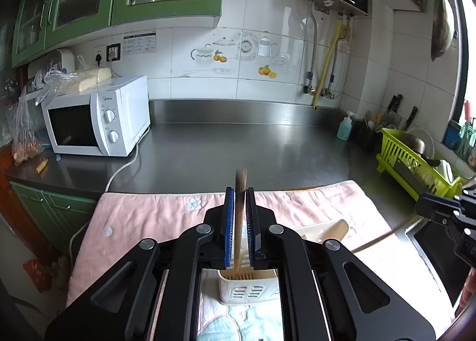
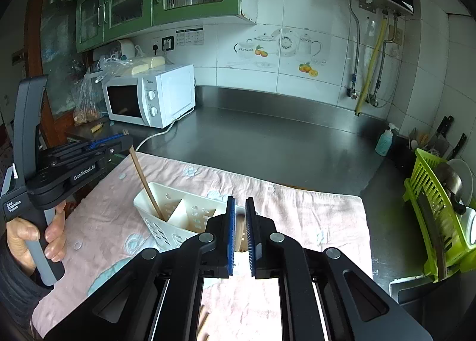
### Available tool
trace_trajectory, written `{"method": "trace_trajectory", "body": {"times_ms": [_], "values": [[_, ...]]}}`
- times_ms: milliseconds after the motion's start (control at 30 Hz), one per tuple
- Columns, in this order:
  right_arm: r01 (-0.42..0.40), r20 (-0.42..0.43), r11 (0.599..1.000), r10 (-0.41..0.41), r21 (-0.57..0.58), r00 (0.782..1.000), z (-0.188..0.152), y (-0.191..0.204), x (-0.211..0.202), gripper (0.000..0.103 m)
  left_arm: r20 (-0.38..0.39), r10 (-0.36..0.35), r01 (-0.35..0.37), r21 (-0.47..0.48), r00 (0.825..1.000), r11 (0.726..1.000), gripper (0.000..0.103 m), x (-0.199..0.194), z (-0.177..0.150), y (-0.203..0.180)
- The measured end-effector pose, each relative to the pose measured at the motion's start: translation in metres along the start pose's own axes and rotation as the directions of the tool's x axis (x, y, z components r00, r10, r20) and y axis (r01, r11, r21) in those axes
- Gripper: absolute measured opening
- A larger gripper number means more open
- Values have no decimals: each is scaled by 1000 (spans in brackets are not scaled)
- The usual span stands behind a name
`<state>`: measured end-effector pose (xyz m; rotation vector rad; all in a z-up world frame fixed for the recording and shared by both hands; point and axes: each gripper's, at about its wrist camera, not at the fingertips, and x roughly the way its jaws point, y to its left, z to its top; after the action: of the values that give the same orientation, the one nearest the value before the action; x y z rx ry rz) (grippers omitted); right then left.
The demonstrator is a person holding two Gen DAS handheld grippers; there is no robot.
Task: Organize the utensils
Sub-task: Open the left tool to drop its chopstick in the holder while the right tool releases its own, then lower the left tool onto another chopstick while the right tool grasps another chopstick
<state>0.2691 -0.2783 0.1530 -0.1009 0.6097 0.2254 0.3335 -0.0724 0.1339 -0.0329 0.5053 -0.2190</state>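
Steel countertop (image 2: pixel 267 144) under pink towel (image 2: pixel 297 216), left gripper (image 1: pixel 239 192) clamped on chopstick (image 2: pixel 145 184) standing in white caddy (image 2: pixel 166 222), right gripper (image 2: pixel 239 201) narrowly open, gripping nothing.

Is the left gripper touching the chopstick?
Touching. The left wrist view shows the left gripper closed on the chopstick, pads against both sides, above the holder.

One caddy (image 2: pixel 178 216), one chopstick (image 2: pixel 145 186), two grippers (image 2: pixel 239 207) (image 2: pixel 119 140), one microwave (image 2: pixel 151 95)
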Motion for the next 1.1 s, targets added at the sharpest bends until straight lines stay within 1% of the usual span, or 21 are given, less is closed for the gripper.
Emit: {"method": "trace_trajectory", "body": {"times_ms": [33,133,200,233,267,300,333,367,433,467,567,667,800,900,1100], "values": [[2,9,1000,-2,-1,1000,-1,0,-4,17,2,3,-3,4,1000,1000,9,-3,0,0],[16,39,1000,-15,-15,999,-4,4,-19,20,7,5,-5,4,1000,1000,9,-17,-1,1],[9,55,1000,-8,-15,998,-10,7,-32,21,16,10,-10,7,1000,1000,9,-31,-6,2],[7,61,1000,-5,-20,998,-15,10,-39,23,18,10,-10,10,1000,1000,10,-38,-9,2],[8,68,1000,-6,-23,998,-20,13,-45,24,18,12,-12,14,1000,1000,13,-45,-12,1],[7,72,1000,-6,-24,997,-26,16,-51,29,15,17,-18,17,1000,1000,16,-52,-17,1],[5,72,1000,-3,-26,997,-35,19,-58,30,15,19,-19,21,1000,1000,17,-60,-23,1],[5,74,1000,-2,-30,997,-43,22,-64,30,19,15,-15,32,1000,999,18,-68,-28,1],[9,71,999,-7,-37,997,-61,29,-74,30,26,34,-35,57,999,998,18,-84,-41,-2],[5,65,999,-2,-39,998,-70,33,-78,30,25,35,-36,65,999,997,19,-91,-47,-3],[-15,38,1000,15,-24,999,-101,41,-87,30,18,35,-36,64,999,997,26,-114,-69,-2],[-17,18,1000,17,-12,1000,-134,48,-96,30,2,42,-42,69,999,997,27,-133,-96,-2],[-20,-36,1000,20,-3,999,-180,62,-98,30,-41,38,-36,61,998,998,27,-151,-135,-1],[1,-66,1000,-2,-8,998,-212,74,-98,30,-66,67,-63,64,996,996,27,-158,-161,1],[5,-160,999,2,43,987,-276,84,-91,30,-148,49,-46,25,988,999,27,-161,-208,5]]}}
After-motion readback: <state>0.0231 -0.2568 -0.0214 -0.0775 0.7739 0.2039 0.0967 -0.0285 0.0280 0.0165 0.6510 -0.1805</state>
